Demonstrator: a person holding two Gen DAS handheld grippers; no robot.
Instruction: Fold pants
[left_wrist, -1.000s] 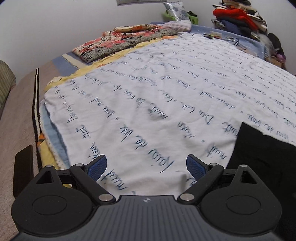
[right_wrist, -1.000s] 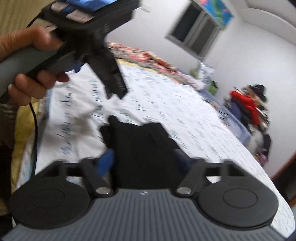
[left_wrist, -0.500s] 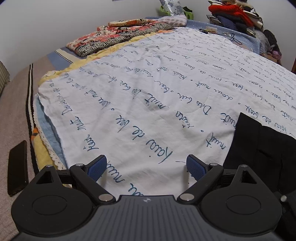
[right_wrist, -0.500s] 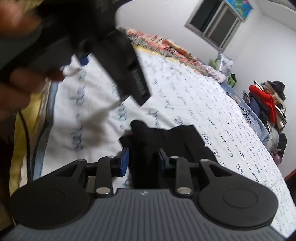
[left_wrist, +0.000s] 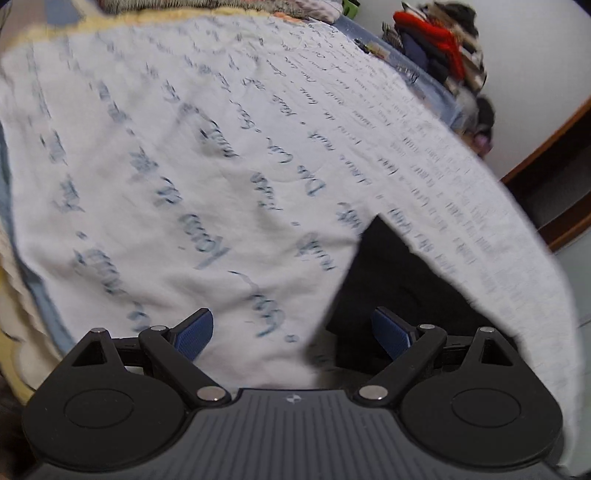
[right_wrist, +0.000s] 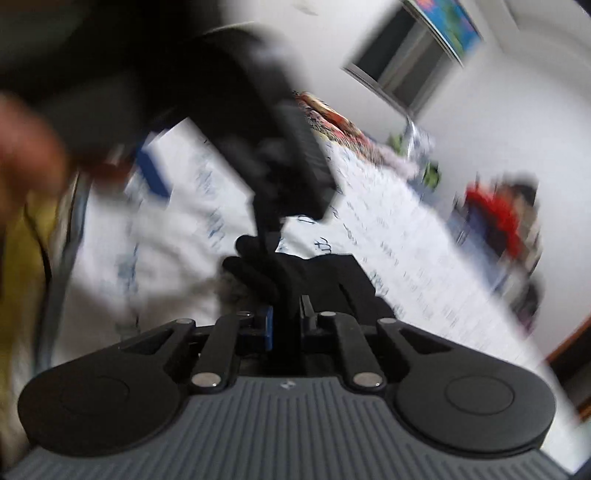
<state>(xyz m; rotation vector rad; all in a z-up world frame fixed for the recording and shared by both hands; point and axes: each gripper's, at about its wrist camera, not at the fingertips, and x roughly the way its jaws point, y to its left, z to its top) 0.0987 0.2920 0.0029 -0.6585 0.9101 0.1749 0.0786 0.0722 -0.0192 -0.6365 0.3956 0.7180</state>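
A: Item one, the largest?

B: The bed (left_wrist: 184, 166), covered by a white sheet (left_wrist: 258, 129) printed with blue script. Behind it, a heap of clothes (left_wrist: 439, 55) against the wall.

A: Item two?

B: The pants (left_wrist: 388, 273), black, lying bunched on the sheet near the bed's near edge. One flat pointed corner shows in the left view; the right view shows rumpled folds and no clear outline of legs or waist.

A: My claws?

B: My right claw (right_wrist: 286, 325) has just been closing and is now narrow, pinching a ridge of the black cloth. My left claw (left_wrist: 293, 332) stands wide, holding nothing, its right pad just over the edge of the pants.

A: Hazards?

B: I judge three. The right pinch may catch only one layer, so the rest sags when lifted. It may also catch the sheet underneath and drag it. The left claw hangs very close above the right, so they could collide.
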